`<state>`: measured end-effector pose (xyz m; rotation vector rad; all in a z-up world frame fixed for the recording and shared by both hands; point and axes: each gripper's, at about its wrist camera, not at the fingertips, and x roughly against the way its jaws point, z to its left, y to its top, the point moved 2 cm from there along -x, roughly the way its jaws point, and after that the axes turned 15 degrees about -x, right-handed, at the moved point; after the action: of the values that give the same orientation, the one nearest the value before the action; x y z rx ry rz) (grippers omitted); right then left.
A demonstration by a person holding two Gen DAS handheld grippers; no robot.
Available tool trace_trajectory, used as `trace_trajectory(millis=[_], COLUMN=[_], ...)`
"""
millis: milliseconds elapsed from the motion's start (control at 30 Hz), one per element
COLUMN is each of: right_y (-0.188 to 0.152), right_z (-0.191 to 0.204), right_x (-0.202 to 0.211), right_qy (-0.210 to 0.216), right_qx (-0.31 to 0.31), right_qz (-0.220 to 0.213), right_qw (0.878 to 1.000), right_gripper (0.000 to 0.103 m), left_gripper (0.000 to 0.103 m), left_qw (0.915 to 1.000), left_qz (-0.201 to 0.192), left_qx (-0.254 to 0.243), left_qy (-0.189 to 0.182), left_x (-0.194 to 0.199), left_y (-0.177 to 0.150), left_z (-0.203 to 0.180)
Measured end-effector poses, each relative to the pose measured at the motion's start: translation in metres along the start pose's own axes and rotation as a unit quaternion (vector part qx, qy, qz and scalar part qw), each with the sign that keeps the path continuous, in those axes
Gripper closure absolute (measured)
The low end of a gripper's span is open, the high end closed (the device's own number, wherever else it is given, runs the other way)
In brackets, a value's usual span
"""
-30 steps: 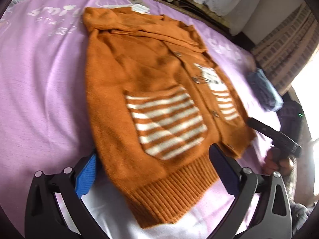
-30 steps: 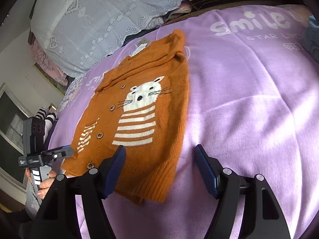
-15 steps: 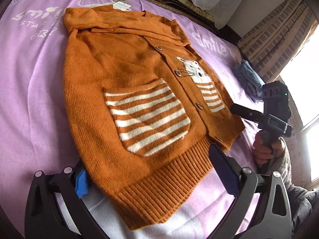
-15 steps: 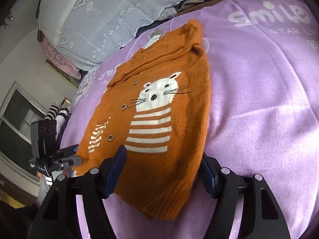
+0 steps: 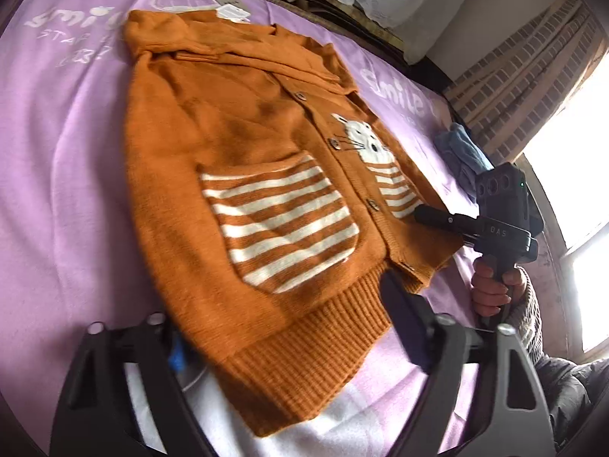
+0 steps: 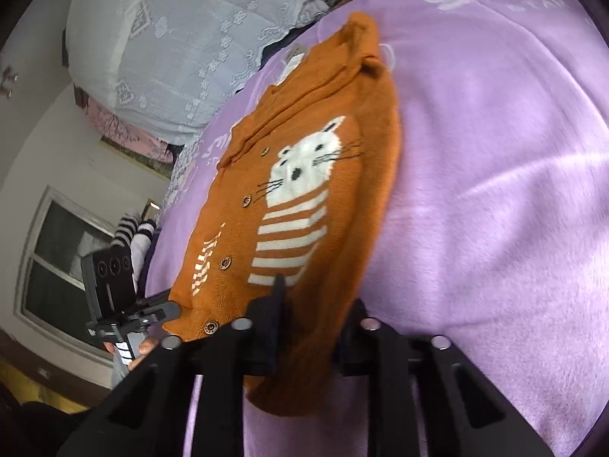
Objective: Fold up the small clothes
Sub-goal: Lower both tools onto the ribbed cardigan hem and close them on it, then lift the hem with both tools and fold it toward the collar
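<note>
One cardigan (image 5: 243,190), orange knit, lies face up on the purple blanket (image 5: 64,175). We read its long axis as running from the ribbed hem (image 5: 304,358), nearest both cameras, away to the collar (image 5: 243,53) near the pillows. A paper tag (image 5: 228,11) sits at the collar end. The front shows a striped pocket (image 5: 278,224), a row of buttons, and a white cat (image 6: 308,163) over stripes.

Left gripper (image 5: 289,339): jaws wide, spanning the hem at the left corner. The left finger sits partly under the knit, the right finger (image 5: 403,312) lies on top of the ribbing. We cannot tell whether the pads press the cloth.

Right gripper (image 6: 304,327): jaws much narrower, the hem's right corner between them. One finger (image 6: 274,316) lies over the fabric below the cat's stripes, the other is beside the cardigan's edge. We cannot tell if the cloth is pinched fast. In the left view the same gripper reaches onto the hem corner, held by the person's hand (image 5: 491,285).

Surface: the blanket carries white "smile" lettering (image 5: 396,91). A blue cloth (image 5: 460,152) lies well apart from the cardigan. Lace-covered pillows (image 6: 198,34) stand beyond the collar. A brown checked curtain (image 5: 525,87) hangs beside a bright window (image 5: 578,205); the right view shows another window (image 6: 57,259).
</note>
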<state>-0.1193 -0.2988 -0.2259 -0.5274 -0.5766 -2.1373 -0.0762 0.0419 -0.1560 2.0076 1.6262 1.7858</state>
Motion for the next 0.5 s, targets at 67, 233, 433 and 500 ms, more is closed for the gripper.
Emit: trace_trajectory(millis=[67,233,433,500], right_y=[-0.002,-0.009,-0.011,-0.011], right_z=[-0.001,0.005,0.009,0.008], right_x=[0.002,-0.002,0.002,0.004], right_qy=[0.003,-0.01,-0.02,-0.019], right_qx=[0.0,0.022,0.033,0.033], right_qz=[0.002,0.007,-0.018,-0.019], right_qw=[1.0,1.0,0.999,0.999], right_gripper=[0.086,0.086,0.091,0.092], left_gripper=[0.04,0.049,0.085,0.089], left_qw=[0.9999,0.9996,0.9995,0.9988], left_qz=[-0.005,-0.008,-0.013,-0.017], left_qx=[0.011,0.025,0.03,0.044], left_qy=[-0.003,-0.015,-0.006,-0.013], left_x=[0.003,0.006,0.011,0.013], left_y=[-0.002,-0.004,-0.01,-0.013], left_z=[0.005,0.011,0.01,0.016])
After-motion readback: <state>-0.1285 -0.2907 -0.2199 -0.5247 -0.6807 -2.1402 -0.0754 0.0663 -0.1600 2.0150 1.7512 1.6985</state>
